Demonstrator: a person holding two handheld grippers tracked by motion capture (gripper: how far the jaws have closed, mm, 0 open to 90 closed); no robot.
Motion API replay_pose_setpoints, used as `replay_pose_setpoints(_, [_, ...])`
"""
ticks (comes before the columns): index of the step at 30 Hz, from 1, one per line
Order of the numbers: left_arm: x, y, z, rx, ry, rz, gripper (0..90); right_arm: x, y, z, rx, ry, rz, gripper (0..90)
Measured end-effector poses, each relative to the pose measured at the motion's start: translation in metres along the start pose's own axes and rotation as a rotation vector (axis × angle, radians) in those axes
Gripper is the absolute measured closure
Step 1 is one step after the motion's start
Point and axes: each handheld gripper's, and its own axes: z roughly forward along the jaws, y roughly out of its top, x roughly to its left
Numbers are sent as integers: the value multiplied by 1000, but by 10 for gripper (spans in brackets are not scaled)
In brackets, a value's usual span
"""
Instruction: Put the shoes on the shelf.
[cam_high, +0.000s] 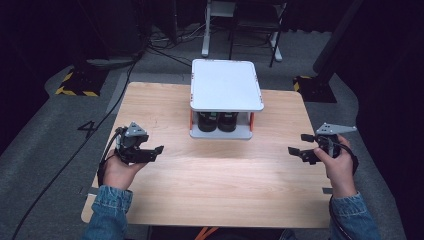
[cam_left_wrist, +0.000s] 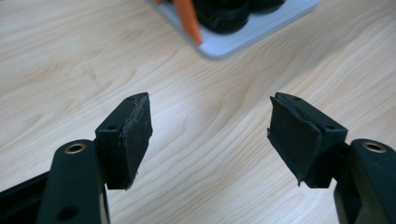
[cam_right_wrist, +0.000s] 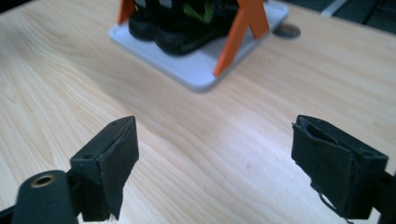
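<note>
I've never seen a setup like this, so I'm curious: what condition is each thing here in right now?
Left gripper: open, holding nothing, above the wooden table.
Right gripper: open, holding nothing.
White two-tier shelf with orange posts: upright, top bare.
Pair of black shoes: tucked side by side on the lower tier.

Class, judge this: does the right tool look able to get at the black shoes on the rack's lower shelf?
Probably yes: the right tool is open, bare table lies between, and the black shoes sit between orange posts, open-fronted.
</note>
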Motion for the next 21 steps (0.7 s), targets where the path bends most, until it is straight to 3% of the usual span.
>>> replay_pose_setpoints(3, [5, -8, 5, 33, 14, 6, 309, -7, -13, 7, 47, -17, 17, 154])
replay_pose_setpoints(4, [8, -13, 10, 57, 21, 12, 308, -12, -22, 13, 120, -30, 26, 157])
replay_pose_setpoints(6, [11, -17, 14, 94, 25, 11, 307, -16, -30, 18, 151, -41, 29, 158])
replay_pose_setpoints(13, [22, -31, 29, 144, -12, -22, 300, -28, -52, 38, 170, -22, 55, 162])
replay_pose_setpoints(17, [29, -41, 40, 177, -3, -44, 305, -31, -61, 50, 177, -12, 37, 164])
replay_pose_setpoints(19, [30, -42, 41, 186, 2, -43, 305, -32, -63, 51, 166, -12, 33, 162])
replay_pose_setpoints(21, [30, -46, 50, 189, 33, -24, 307, -34, -68, 56, 155, -32, 16, 161])
